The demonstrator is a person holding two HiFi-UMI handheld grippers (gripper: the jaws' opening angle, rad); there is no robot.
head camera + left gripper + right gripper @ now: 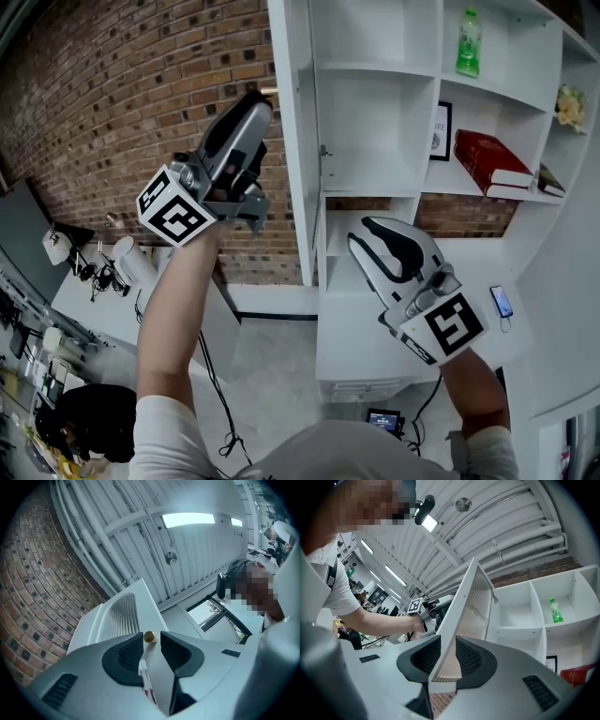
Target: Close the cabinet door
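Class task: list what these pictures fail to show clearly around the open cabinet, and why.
Head view: the cabinet door stands edge-on, hiding its face.
Head view: the framed picture is partly hidden behind a shelf divider.
Head view: the red book has lettering too small to read.
Right gripper view: the right gripper straddles the door; whether its pads press it is unclear.

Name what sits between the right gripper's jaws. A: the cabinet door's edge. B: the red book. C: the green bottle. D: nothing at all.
A: in the right gripper view the white edge of the cabinet door runs down between the jaws of the right gripper and fills the gap between them.
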